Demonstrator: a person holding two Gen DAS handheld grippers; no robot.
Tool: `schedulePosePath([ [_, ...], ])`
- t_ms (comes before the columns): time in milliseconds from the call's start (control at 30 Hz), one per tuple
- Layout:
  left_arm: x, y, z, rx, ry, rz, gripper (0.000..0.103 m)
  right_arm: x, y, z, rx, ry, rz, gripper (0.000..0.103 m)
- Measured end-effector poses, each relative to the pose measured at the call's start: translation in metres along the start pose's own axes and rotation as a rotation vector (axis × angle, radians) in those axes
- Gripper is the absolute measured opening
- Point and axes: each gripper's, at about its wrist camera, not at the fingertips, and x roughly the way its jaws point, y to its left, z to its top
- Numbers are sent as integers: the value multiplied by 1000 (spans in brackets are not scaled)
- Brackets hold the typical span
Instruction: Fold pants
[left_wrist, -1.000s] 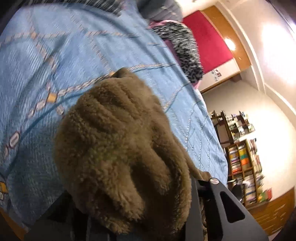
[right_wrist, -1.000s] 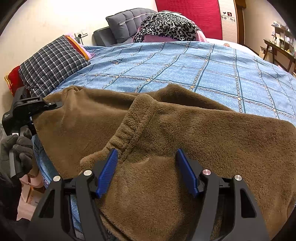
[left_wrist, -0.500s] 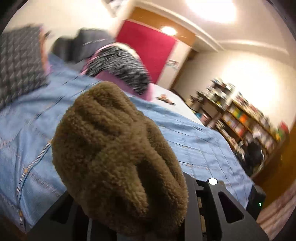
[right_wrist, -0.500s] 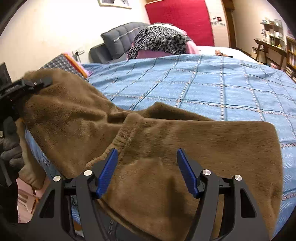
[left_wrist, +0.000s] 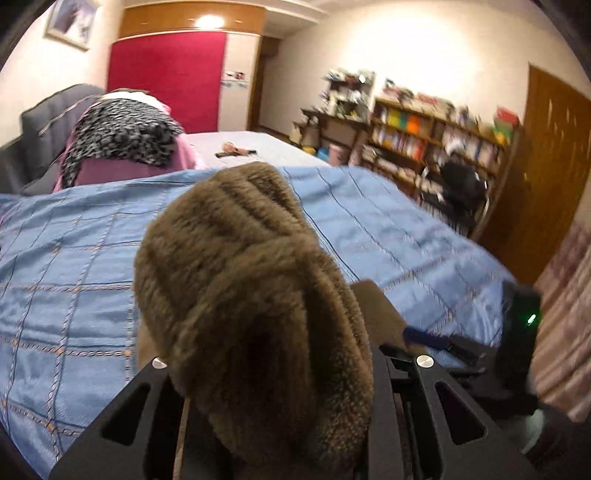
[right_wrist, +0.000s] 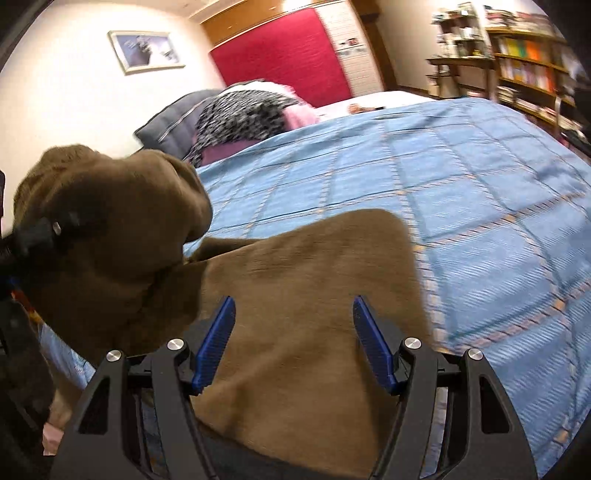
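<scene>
Brown fleece pants (right_wrist: 306, 266) lie on the blue quilted bed (right_wrist: 461, 192) near its front edge. My left gripper (left_wrist: 280, 350) is shut on a bunched end of the pants (left_wrist: 240, 277), which hides its fingertips and is held above the quilt. In the right wrist view that lifted bunch (right_wrist: 110, 206) hangs at the left, with the left gripper (right_wrist: 37, 236) clamped on it. My right gripper (right_wrist: 293, 325) has its blue pads (right_wrist: 218, 339) standing apart over the flat part of the pants, not pressing on it. It shows low at the right in the left wrist view as the right gripper (left_wrist: 436, 339).
A leopard-print and pink pile (left_wrist: 122, 136) and a grey cushion (right_wrist: 173, 122) sit at the head of the bed. Bookshelves (left_wrist: 424, 140) line the far right wall beside a wooden door (left_wrist: 546, 166). Small items (left_wrist: 236, 149) lie on the white sheet beyond the quilt.
My left gripper has lifted the bunched pants end, rolled level and carried it across the bed toward the right gripper. The right gripper has shifted along the pants, still standing apart.
</scene>
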Motion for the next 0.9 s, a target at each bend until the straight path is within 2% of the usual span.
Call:
schedulePosePath([
  [67, 18, -15, -3, 39, 31, 10, 24, -5, -13, -3, 29, -10, -15, 67],
  [100, 27, -22, -4, 58, 51, 23, 32, -8, -18, -5, 40, -15, -20, 67],
  [133, 35, -31, -8, 77, 76, 22, 48, -9, -23, -5, 51, -18, -26, 67],
  [200, 44, -42, -12, 87, 98, -9, 63, -13, -33, -7, 75, -25, -29, 67],
  [400, 51, -73, -19, 164, 124, -150, 70, -24, -51, -11, 109, -45, -47, 67],
  [600, 44, -61, -19, 85, 156, -268, 70, -33, -55, -9, 135, -52, -12, 67],
  [667, 39, -47, -19, 30, 150, -261, 70, -36, -51, -7, 136, -47, 31, 66],
  [767, 29, -14, -17, -56, 127, -205, 70, -38, -39, -1, 134, -35, 109, 60],
  [900, 22, 25, -17, -171, 105, -145, 70, -34, -16, 7, 96, -14, 182, 59],
])
